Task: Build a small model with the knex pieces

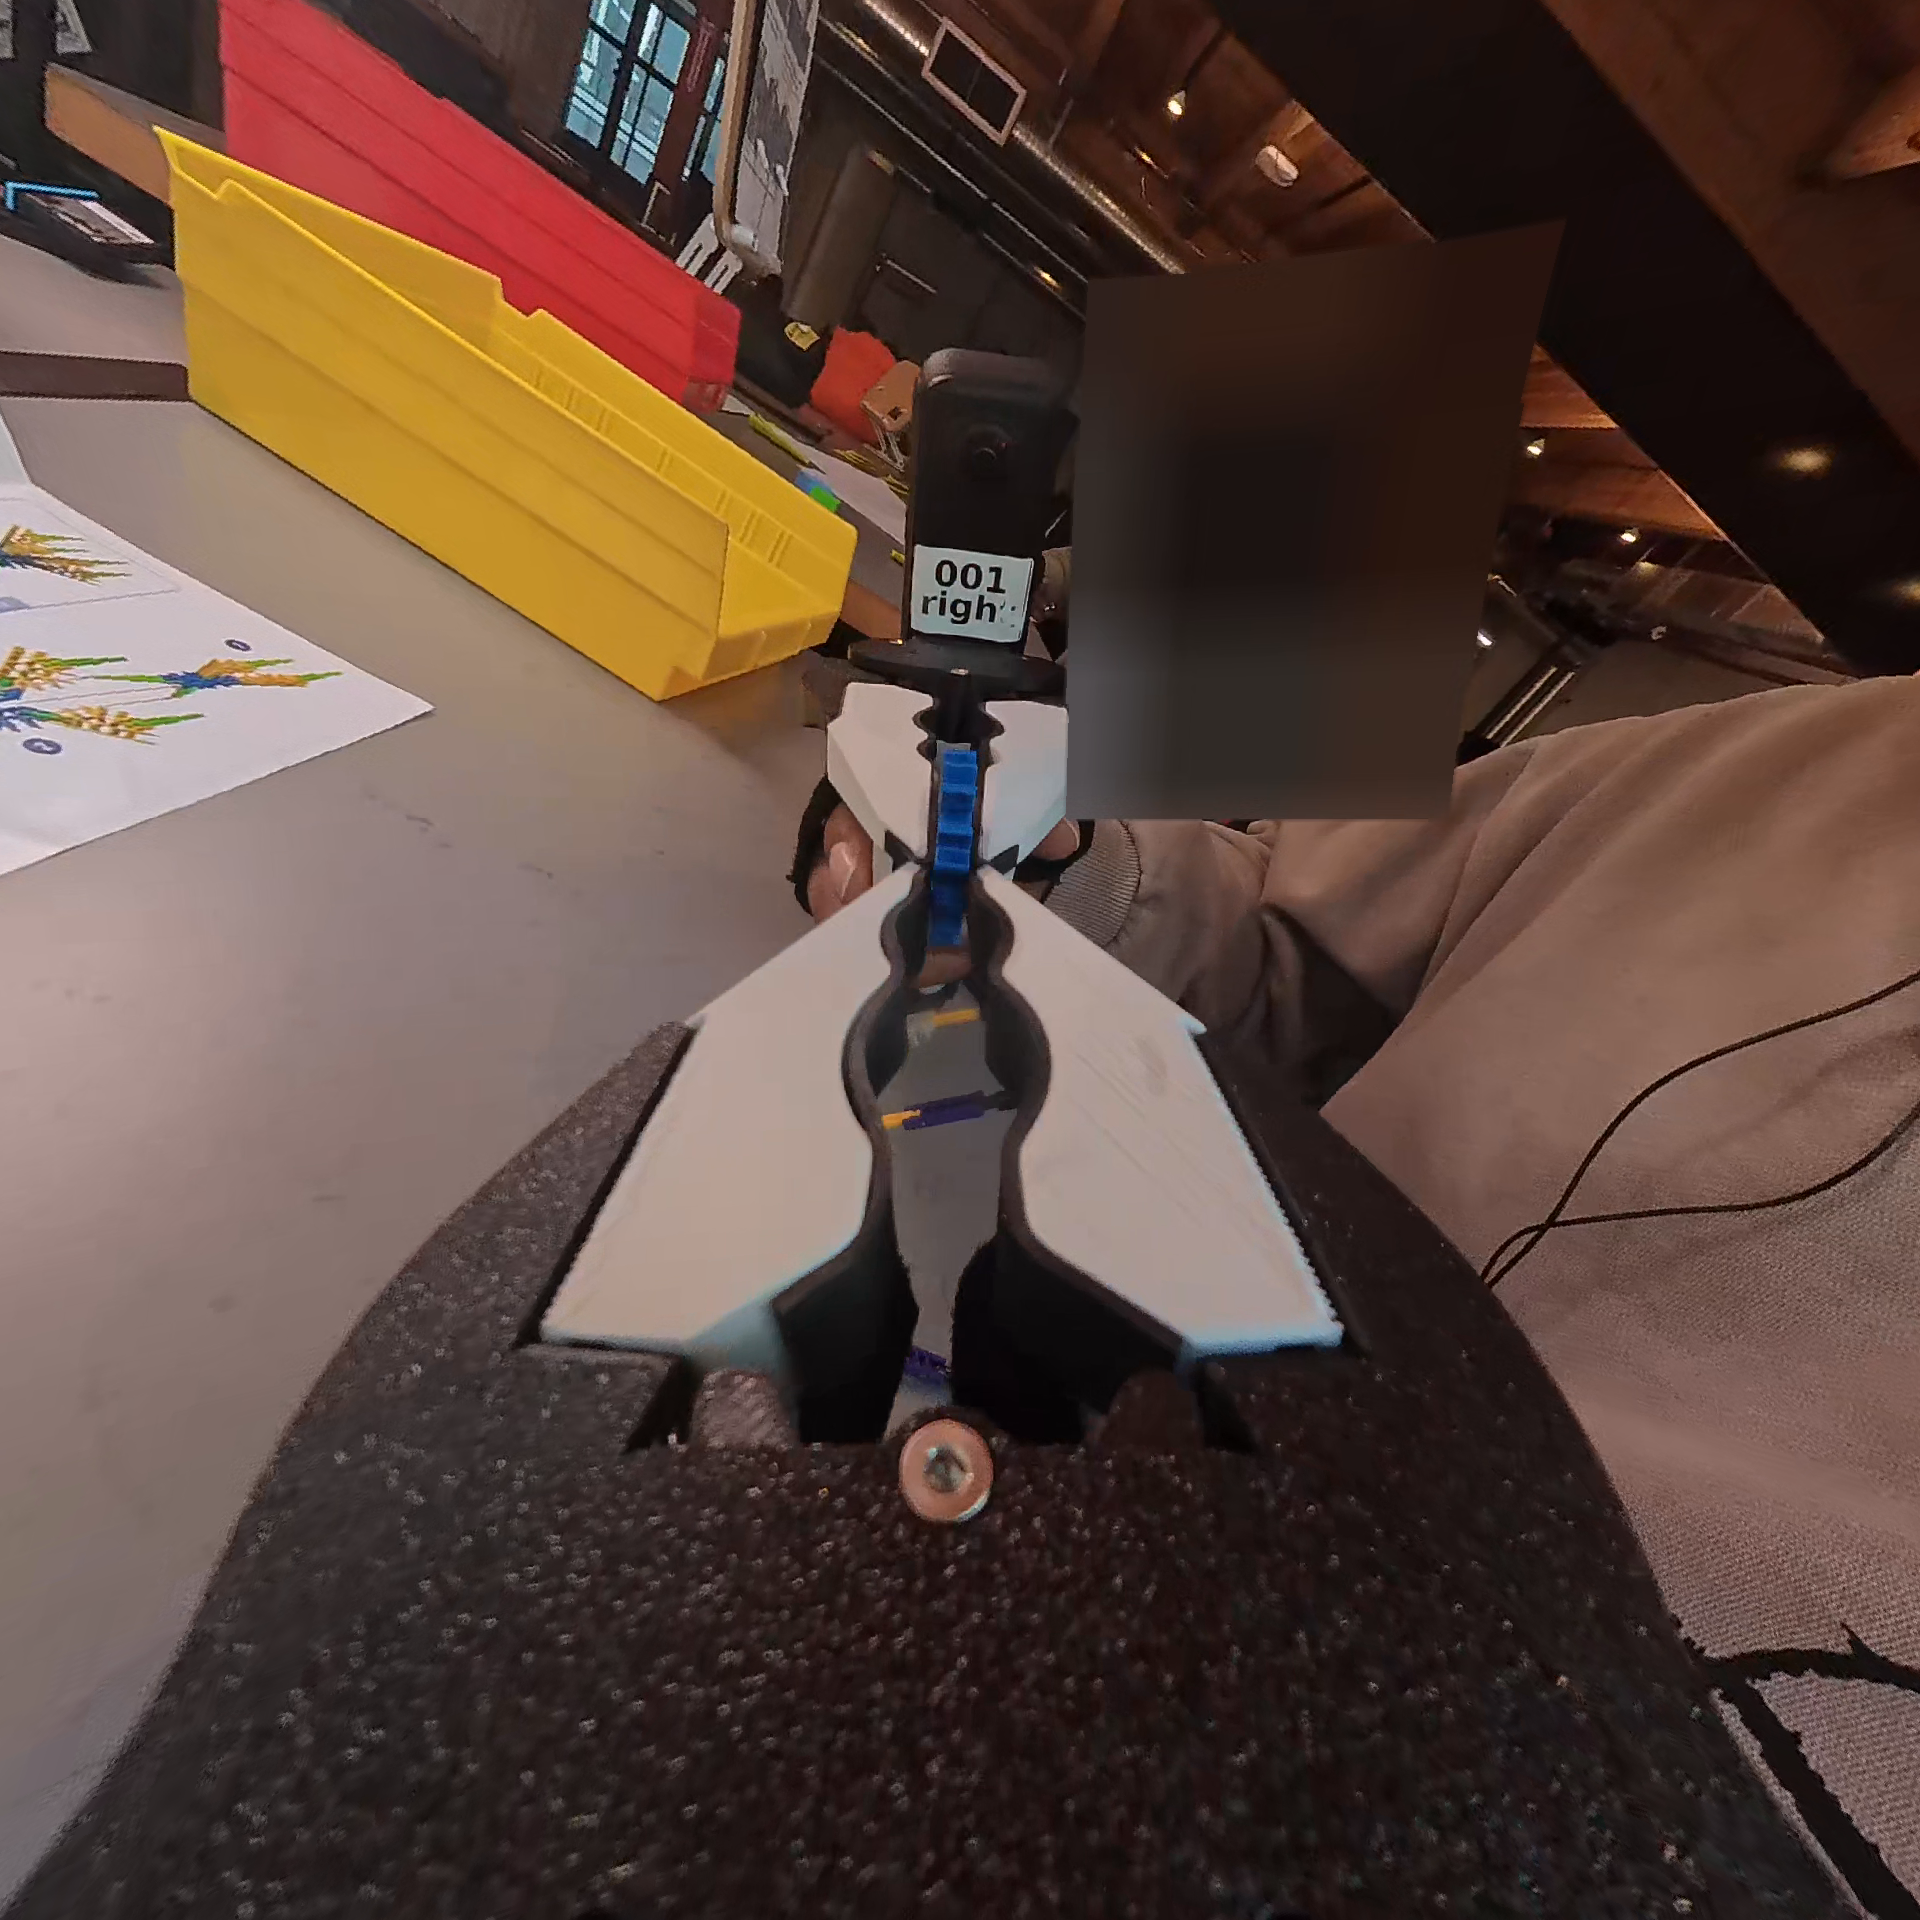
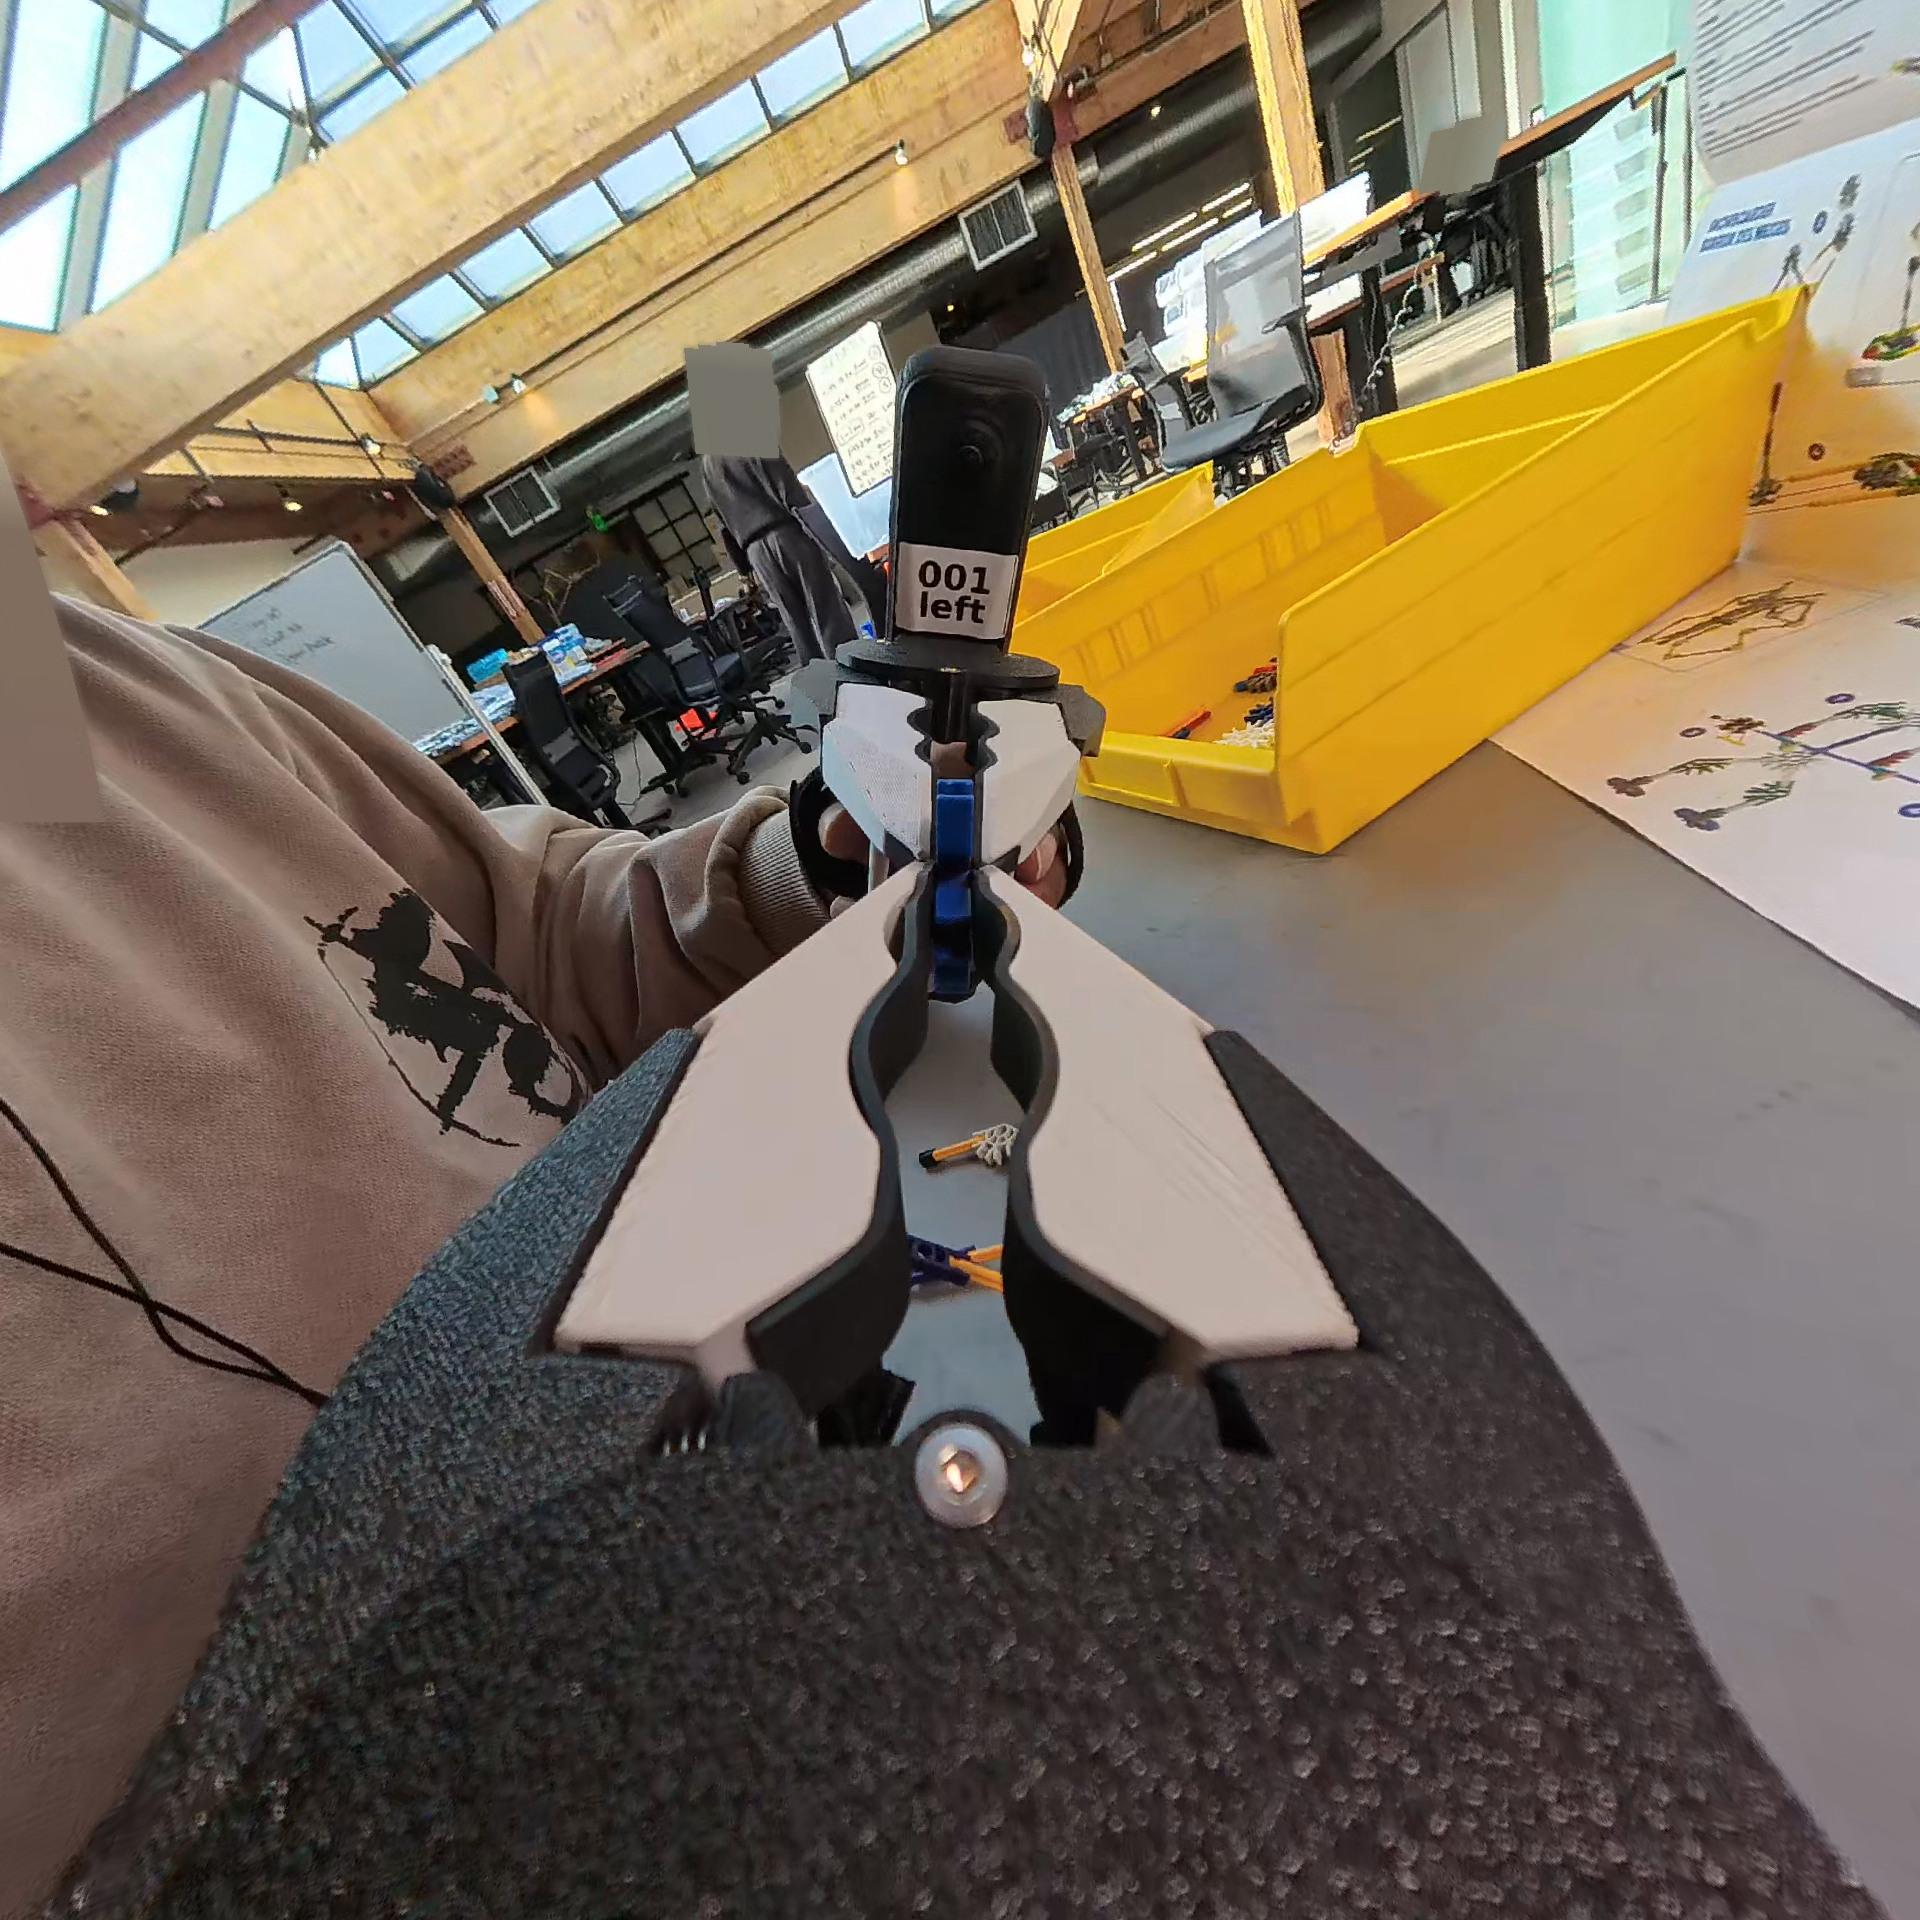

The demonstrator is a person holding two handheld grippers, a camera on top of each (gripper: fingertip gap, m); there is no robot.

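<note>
1. The left gripper [image 1: 948, 914] and right gripper [image 2: 951, 914] point tip to tip above the grey tabletop [image 1: 312, 1039], each clenched on the same blue toothed plastic piece [image 1: 954, 831], which is pinched between the two pairs of fingertips in mid-air.
2. Each gripper has two white plastic fingers [image 1: 748, 1122] with wavy black inner linings, set in a speckled black body with one silver screw.
3. On the tabletop below lie small construction-toy bits: a yellow rod with a white snowflake connector [image 2: 977, 1148] and a blue connector with yellow rods [image 2: 951, 1268].
4. A person in a beige sweatshirt [image 2: 260, 883] holds both tools; a thin black cable runs across it.
5. Printed instruction sheets [image 1: 156, 675] with coloured diagrams lie flat farther along.
6. Beyond sit a yellow ribbed plastic bin [image 1: 499, 436] with loose pieces inside and a red bin [image 1: 436, 177] behind it.
7. In the distance, several black office chairs [image 2: 675, 675] and wooden ceiling beams.
</note>
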